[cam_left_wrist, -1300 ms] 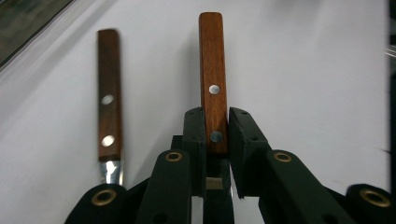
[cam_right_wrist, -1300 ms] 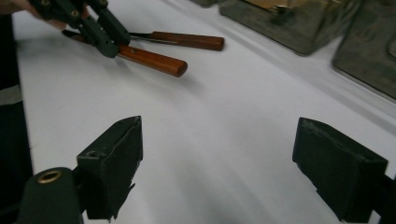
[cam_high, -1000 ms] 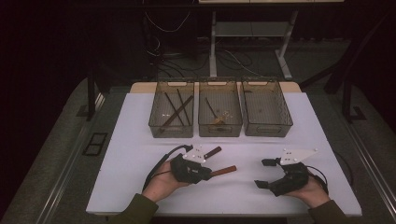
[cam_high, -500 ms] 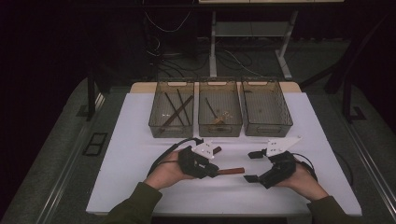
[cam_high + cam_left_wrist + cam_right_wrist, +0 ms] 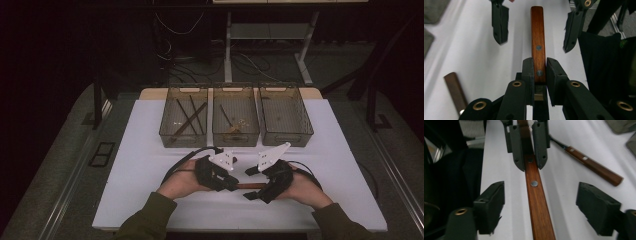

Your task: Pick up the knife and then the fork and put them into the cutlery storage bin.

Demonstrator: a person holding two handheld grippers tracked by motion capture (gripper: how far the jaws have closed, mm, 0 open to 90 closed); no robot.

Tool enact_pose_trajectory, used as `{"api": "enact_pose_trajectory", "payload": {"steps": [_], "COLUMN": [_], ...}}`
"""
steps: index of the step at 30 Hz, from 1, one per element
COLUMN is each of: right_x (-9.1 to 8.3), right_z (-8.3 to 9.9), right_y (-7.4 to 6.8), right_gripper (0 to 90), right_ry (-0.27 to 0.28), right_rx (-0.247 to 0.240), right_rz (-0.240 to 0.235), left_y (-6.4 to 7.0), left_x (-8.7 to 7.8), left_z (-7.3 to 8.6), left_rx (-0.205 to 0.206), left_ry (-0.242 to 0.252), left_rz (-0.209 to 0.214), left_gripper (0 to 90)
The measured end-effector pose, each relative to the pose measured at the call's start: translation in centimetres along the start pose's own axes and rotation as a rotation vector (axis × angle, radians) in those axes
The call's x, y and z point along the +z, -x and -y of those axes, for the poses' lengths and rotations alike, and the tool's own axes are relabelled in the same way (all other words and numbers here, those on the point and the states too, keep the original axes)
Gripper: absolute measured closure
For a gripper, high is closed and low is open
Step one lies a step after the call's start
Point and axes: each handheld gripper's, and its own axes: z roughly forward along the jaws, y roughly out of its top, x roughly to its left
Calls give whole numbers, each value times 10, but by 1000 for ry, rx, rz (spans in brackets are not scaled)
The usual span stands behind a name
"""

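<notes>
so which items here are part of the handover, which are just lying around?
In hand: left gripper clamped on the wooden handle; right gripper open around its far end.
Lying about: second wooden-handled utensil on the table, three bins behind.

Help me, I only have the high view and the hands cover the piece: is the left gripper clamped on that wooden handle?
Observer: Yes. In the left gripper view the left gripper has its jaws shut on the wooden handle, at a rivet.
Operator: And the right one?
Observer: The right gripper is open, with a jaw on each side of the handle and both clear of it.
Operator: Anything else nearby?
Observer: A second wooden-handled utensil lies on the white table beside them.
</notes>
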Motion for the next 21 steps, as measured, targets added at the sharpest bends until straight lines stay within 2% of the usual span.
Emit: {"api": "enact_pose_trajectory", "payload": {"steps": [6,8,11,13,16,21], "right_x": [1,2,4,5,7,9], "right_z": [4,5,5,5,5,4], "right_y": [-3,-4,-5,-7,-7,-8], "right_gripper": [388,446,528,593,651,685], "right_ry": [-21,-32,-51,-55,-69,-83], "right_rx": [-16,-25,-34,-45,-51,-58], "right_rz": [-9,-24,-37,-36,-48,-58], "left_y": [5,7,8,7,9,10], "left_x": [6,7,7,7,7,5], "left_z": [-3,-3,-5,-6,-6,-8], "left_rx": [28,14,28,54,51,49], "left_ry": [-28,-32,-35,-41,-41,-39], "left_rz": [16,25,24,20,19,18], "left_gripper": [773,773,773,773,772,773]}}
